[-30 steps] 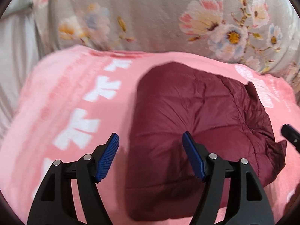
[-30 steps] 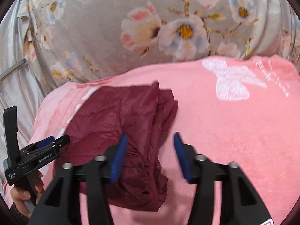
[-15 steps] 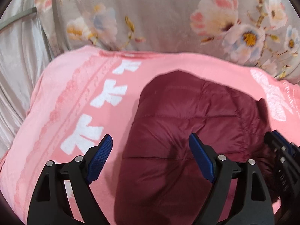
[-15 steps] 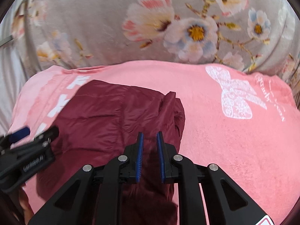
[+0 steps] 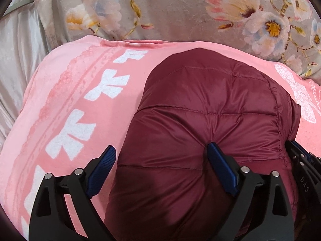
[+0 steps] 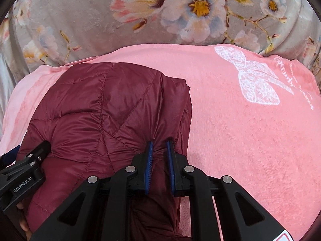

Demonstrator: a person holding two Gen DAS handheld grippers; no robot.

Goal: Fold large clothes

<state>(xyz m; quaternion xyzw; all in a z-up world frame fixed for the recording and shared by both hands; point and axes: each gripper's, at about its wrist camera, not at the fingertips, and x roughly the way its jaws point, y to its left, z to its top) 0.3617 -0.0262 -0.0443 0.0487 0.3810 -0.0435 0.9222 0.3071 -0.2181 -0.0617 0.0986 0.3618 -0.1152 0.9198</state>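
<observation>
Right wrist view: right gripper [image 6: 159, 156] is pinched on a ridge of the dark maroon quilted puffer jacket [image 6: 104, 120], blue pads nearly together with fabric bunched between them, at the jacket's right-hand layered edge. Jacket already sits as a compact folded bundle on the pink plush blanket with white bow prints [image 6: 240, 132], toward the blanket's left side and near its front edge; its far edge stops short of the blanket's back edge. Grey floral fabric [image 6: 160, 20] lies behind the blanket.

Left wrist view: left gripper [image 5: 160, 164] is spread wide, clamping nothing. Its right finger presses into the jacket top and dimples the padding; its left finger [image 5: 102, 168] sits just off the jacket's left edge over the blanket. The other gripper's black body is visible at the right of that view, against the jacket's right side.

Step in hand, as a judgement: late-stage fold or tidy-up. Right side is gripped, left is pinning or lining up for a grab.

Next move likely needs the left claw to close on the left edge or hold it down, then the right to carry its pinched edge over evenly. Puffy slick shell will probably spring back, so press flat after release.
</observation>
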